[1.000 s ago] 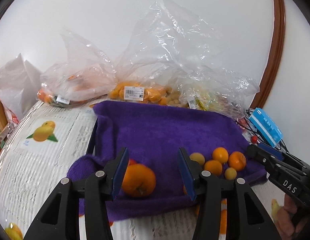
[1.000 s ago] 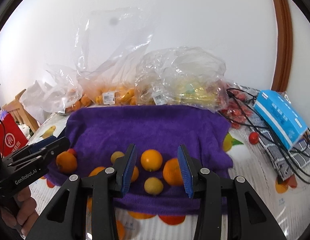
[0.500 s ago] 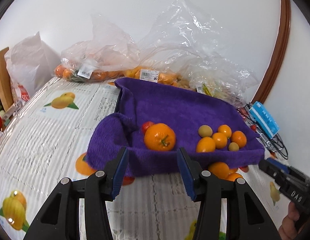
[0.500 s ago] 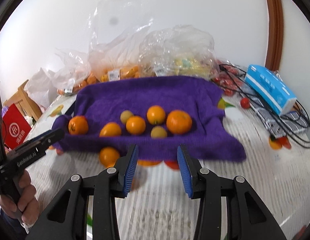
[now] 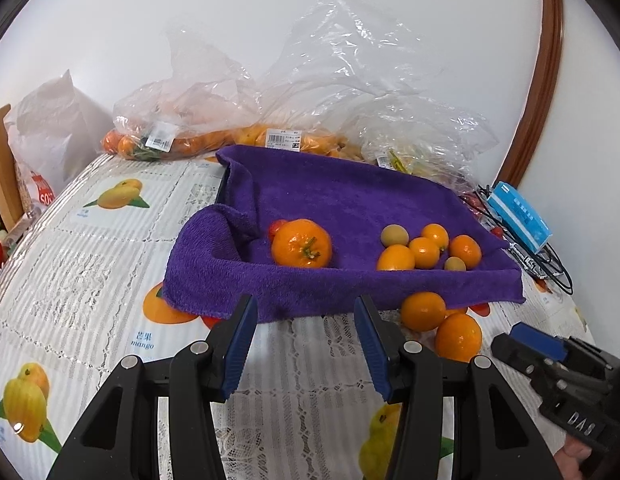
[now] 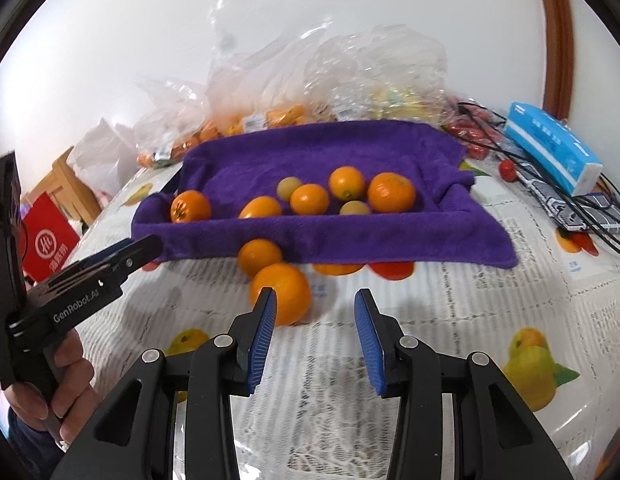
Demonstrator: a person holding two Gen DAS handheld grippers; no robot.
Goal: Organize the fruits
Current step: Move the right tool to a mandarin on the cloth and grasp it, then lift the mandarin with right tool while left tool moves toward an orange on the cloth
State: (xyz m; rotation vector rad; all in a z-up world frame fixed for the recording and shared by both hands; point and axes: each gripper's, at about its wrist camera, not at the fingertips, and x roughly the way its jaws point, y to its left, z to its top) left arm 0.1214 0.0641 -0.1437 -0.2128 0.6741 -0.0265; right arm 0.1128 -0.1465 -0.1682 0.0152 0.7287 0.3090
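A purple towel (image 5: pixel 341 200) (image 6: pixel 310 160) lies on the table. On it a large orange (image 5: pixel 302 243) (image 6: pixel 190 206) sits at the left, with a small red fruit (image 5: pixel 276 227) behind it. A cluster of several smaller oranges and pale fruits (image 5: pixel 425 250) (image 6: pixel 329 196) sits to the right. Two oranges (image 5: pixel 457 336) (image 6: pixel 280 294) lie on the tablecloth in front of the towel. My left gripper (image 5: pixel 306 344) is open and empty, short of the towel's front edge. My right gripper (image 6: pixel 313 332) is open and empty, just right of the nearer loose orange.
Clear plastic bags of fruit (image 5: pixel 270 120) (image 6: pixel 310 92) stand behind the towel against the wall. A blue box (image 5: pixel 517 216) (image 6: pixel 549 148) and black cables (image 6: pixel 581 200) lie at the right. A white bag (image 5: pixel 54 132) and red packaging (image 6: pixel 46 236) are at the left. The tablecloth (image 5: pixel 90 264) has fruit prints.
Both grippers have pulled back from over the towel toward the table's near side. Both stay open. Two loose oranges in front of the towel have come into view.
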